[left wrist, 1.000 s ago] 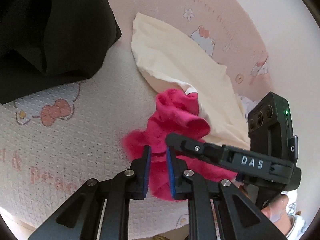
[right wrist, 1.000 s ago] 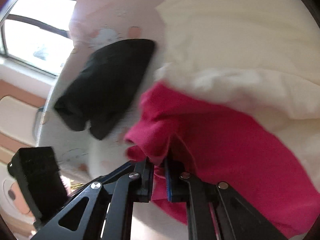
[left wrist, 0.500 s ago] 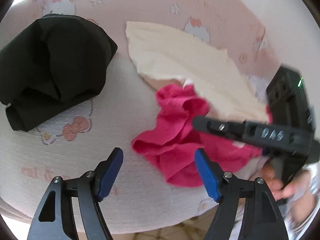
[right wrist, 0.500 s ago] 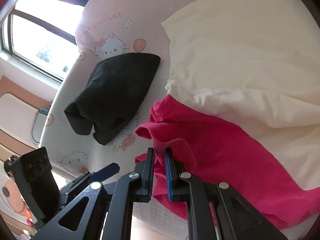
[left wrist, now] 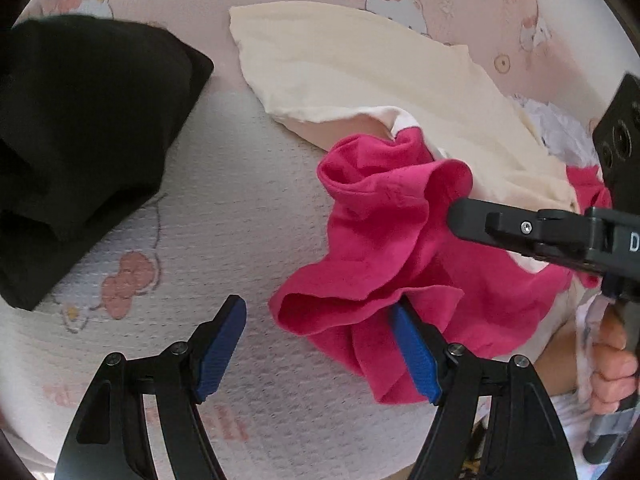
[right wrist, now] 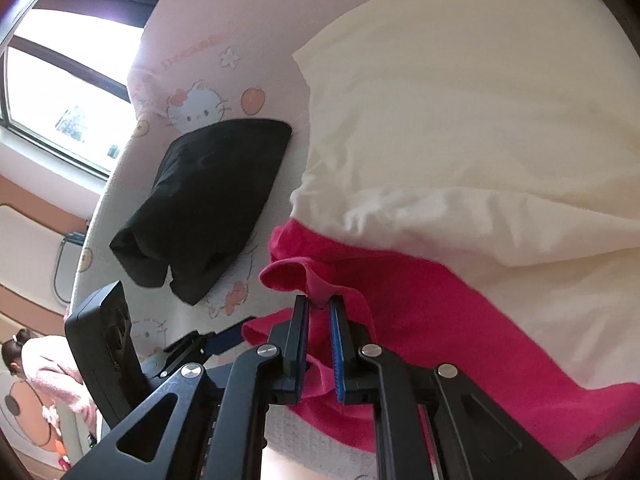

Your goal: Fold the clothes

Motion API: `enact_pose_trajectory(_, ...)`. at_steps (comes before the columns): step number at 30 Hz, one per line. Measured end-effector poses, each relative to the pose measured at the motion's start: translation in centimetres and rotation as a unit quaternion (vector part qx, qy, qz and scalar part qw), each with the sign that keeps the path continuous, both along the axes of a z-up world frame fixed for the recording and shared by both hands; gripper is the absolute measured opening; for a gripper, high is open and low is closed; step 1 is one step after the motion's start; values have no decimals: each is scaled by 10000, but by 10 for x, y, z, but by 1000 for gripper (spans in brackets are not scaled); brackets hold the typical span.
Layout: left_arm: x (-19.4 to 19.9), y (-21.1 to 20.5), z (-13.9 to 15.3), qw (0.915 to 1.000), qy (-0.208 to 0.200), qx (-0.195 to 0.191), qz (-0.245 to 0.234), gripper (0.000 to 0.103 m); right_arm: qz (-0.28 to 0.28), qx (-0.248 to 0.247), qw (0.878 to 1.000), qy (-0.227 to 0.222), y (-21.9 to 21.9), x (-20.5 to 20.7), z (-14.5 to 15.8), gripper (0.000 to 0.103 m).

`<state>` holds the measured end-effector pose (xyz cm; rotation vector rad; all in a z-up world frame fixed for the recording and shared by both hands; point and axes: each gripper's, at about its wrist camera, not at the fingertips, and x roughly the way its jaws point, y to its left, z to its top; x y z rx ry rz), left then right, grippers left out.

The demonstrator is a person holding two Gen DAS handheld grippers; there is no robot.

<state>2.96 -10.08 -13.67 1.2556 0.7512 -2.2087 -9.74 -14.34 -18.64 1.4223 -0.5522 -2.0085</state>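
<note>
Pinching with the right gripper [right wrist: 319, 300]: pads drawn together on a raised ridge of the pink garment [right wrist: 420, 320], cloth visibly squeezed between them. Standing wide apart on the left gripper [left wrist: 316, 312], pressing on nothing; a loose lobe of the pink hem lying in the gap, up against the right-hand blue pad and well clear of the other.

Bunched rather than flat, that pink garment: heaped in ruffles at the near edge of the bed, one side spreading off under the right gripper, its far edge tucked beneath the cream garment [left wrist: 360, 68]. Probably lifted at the ridge to keep a layer free of the heap, so that an edge can be found. Probably opened wide on the left for the same reason: to take a second hold on the drooping lobe and pull the cloth out between two grips. Hardly begun as a fold, to judge by the crumpling; no straight edge or crease showing yet.

Spread broad and fairly smooth behind, the cream garment, overlapping the pink one and likely to drag along with any hard pull. Off to the left and well apart, the black garment [left wrist: 80, 120], lying in a compact bundle, seemingly set aside out of the working space. Underneath everything, the white waffle-textured bed cover [left wrist: 240, 200] with its cartoon cat print. At the right margin of the left wrist view, a hand [left wrist: 612, 360] wrapped around the right gripper's handle.
</note>
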Motion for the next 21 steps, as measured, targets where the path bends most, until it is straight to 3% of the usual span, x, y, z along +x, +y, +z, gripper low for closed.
enact_pose_trajectory(3,0,-2,-1,9997,205,124,52,72,-43,-59,10000,7,2,-3,2,14)
enact_pose_trajectory(5,0,-3,-3,9992,337,212,80,70,-111,-49,9999,-19,6,-4,2,35)
enact_pose_trajectory(7,-2,-2,-6,9985,435,310,78,39,-239,-36,9996,-108,11,-4,0,42)
enact_pose_trajectory(9,-2,-3,-8,9982,447,378,122,36,-391,-79,9988,-288,19,-3,-5,44)
enact_pose_trajectory(11,1,-6,-6,9968,583,514,166,25,-508,-198,9973,-488,27,1,-11,50)
enact_pose_trajectory(16,17,-18,4,9874,1123,1003,486,18,-562,-122,9961,-663,31,17,-18,61)
enact_pose_trajectory(18,24,-24,9,9805,1369,1254,637,18,-429,118,9976,-528,27,23,-15,62)
enact_pose_trajectory(21,31,-25,21,9752,1633,1307,726,18,-91,720,9973,-74,17,33,-4,69)
